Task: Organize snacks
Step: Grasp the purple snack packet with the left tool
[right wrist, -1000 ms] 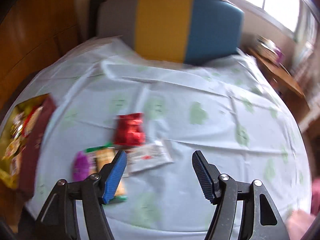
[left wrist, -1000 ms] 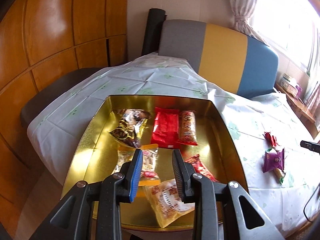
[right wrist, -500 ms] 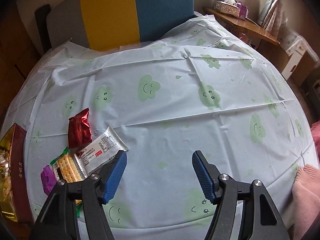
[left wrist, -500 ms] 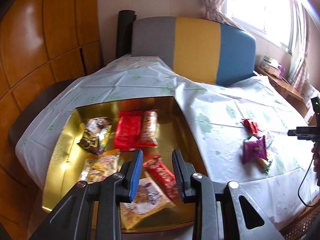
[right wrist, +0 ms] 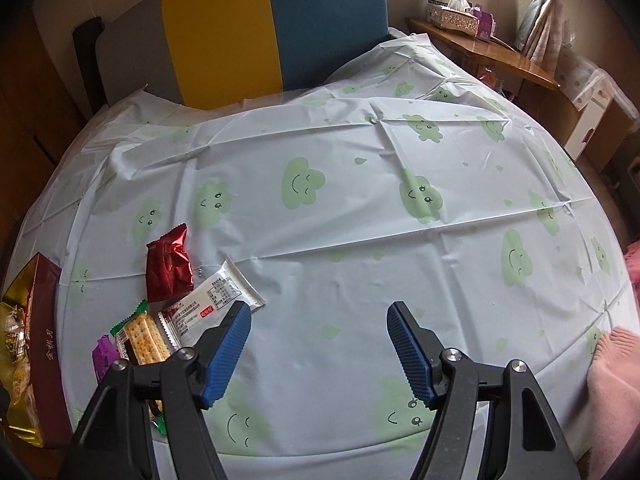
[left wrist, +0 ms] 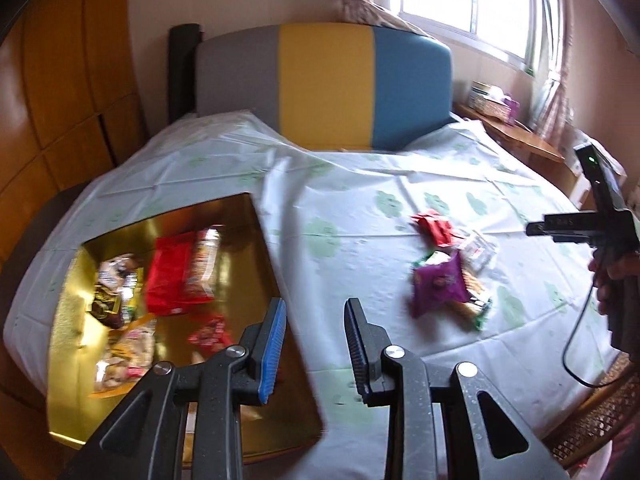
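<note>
A: State of each claw?

B: Left claw (left wrist: pixel 314 344): jaws narrowly apart, nothing between them. Right claw (right wrist: pixel 318 354): jaws have just been opening, wide, nothing held.

A: Progress?

B: Partly done. Several snacks lie in the gold box (left wrist: pixel 276 264) at far left. Left to move: red packet (right wrist: pixel 168 266), white packet (right wrist: pixel 218 294), cracker packet (right wrist: pixel 142 338), purple packet (left wrist: pixel 438 284), clustered right of the box.

A: Surroundings?

B: Worktop (right wrist: pixel 360 216) under a cloud-print cloth; a grey, yellow and blue chair (left wrist: pixel 324 84) beyond; window far right.

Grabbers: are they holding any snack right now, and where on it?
No. The left gripper and right gripper are both empty, jaws apart, nothing between them.
</note>
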Demonstrator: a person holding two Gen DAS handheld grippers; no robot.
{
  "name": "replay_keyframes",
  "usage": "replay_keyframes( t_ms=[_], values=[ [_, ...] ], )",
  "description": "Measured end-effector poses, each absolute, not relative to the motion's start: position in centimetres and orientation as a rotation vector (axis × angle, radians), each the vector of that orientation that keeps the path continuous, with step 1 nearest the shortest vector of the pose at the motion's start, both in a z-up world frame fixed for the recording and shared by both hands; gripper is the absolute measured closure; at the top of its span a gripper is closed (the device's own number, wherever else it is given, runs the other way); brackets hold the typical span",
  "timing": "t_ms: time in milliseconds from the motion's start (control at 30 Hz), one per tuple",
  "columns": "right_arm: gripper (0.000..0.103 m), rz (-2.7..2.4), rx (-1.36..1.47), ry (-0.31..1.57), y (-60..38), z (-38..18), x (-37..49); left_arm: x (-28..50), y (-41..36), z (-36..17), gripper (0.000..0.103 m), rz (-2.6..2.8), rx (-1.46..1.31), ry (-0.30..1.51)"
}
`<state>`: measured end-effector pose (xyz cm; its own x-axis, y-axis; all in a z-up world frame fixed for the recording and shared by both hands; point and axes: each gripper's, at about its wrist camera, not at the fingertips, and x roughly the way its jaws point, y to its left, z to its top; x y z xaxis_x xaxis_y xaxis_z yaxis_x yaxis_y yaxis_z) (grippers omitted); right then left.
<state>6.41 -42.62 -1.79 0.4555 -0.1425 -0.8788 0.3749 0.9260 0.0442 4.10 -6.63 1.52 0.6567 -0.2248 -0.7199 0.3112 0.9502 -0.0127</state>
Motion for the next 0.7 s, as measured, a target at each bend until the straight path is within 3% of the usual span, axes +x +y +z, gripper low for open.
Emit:
replay_keyframes(
  t_ms=[533,633,700],
  values=[
    [0.03,-0.305,0.294,1.018,-43.1,-1.0,6.1,5.5,-15.5,-1.2,0.073,-0.54,0.127,0.967],
    [0.03,-0.301,0.286,1.008,-43.0,-0.8,6.1,6.2,-16.4,-2.1,0.065,-0.61,0.055,1.052],
    [0.029,-0.295,0.288,1.004,-42.9,-0.7,6.1,6.8,-17.0,-2.3,0.05,-0.605,0.049,1.05]
  ],
)
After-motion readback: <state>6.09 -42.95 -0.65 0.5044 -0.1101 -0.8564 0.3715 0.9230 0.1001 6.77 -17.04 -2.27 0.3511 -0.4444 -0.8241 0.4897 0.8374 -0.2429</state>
